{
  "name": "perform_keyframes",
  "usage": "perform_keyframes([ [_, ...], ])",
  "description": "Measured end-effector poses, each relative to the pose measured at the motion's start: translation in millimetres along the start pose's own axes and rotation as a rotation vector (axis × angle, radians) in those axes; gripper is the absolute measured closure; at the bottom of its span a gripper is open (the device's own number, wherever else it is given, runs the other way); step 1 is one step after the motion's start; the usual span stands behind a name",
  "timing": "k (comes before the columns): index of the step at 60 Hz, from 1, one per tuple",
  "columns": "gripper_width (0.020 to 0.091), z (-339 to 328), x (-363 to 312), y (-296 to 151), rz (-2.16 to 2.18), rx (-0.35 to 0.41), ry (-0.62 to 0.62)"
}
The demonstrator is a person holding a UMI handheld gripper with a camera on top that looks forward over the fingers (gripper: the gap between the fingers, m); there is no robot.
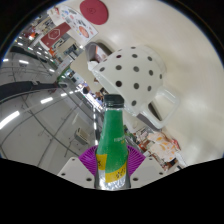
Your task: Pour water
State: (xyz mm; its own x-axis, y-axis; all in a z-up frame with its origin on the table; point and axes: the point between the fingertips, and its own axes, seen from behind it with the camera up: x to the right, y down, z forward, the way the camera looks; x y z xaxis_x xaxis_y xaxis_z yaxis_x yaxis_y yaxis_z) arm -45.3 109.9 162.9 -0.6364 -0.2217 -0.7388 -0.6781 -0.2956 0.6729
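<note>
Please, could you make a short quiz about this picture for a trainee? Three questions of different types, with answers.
1. True or false: the green bottle lies flat on a table.
2. What colour is the bottle's cap? A) black B) white C) red
3. Fill in: the spotted mug appears ____ the bottle's cap.

Key: 1 false, the gripper holds it upright between its fingers; 2 A; 3 beyond.

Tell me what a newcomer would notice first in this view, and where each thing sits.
First comes the green bottle with its dark cap, standing up between the fingers of the tongs, whose purple pads press on it from both sides. Beyond the bottle, higher up, looms a big white shape with black dots; what it is cannot be told. Further back, above that, a red round sign hangs overhead.
</note>
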Motion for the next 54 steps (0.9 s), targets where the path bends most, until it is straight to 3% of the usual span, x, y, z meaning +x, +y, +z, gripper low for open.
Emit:
perform_keyframes([
  [12, 0.0755, -39.7, -83.4, 72.8, -0.731, -0.147, -0.079],
  [18, 0.0757, -36.4, -153.0, 58.5, -1.305, -0.058, -0.059],
  [26, 0.0758, -45.3, -193.8, -11.7, -1.933, 0.092, 0.088],
  [32, 0.0757, -71.7, -196.0, -99.2, -2.208, 0.204, 0.241],
  [41, 0.0757, -75.2, -137.6, -193.1, -2.348, 0.198, 0.401],
  [50, 0.0744, -76.0, -96.1, -222.5, -2.365, 0.159, 0.438],
  [54, 0.0754, -90.3, -108.9, -226.3, -2.340, 0.208, 0.373],
])
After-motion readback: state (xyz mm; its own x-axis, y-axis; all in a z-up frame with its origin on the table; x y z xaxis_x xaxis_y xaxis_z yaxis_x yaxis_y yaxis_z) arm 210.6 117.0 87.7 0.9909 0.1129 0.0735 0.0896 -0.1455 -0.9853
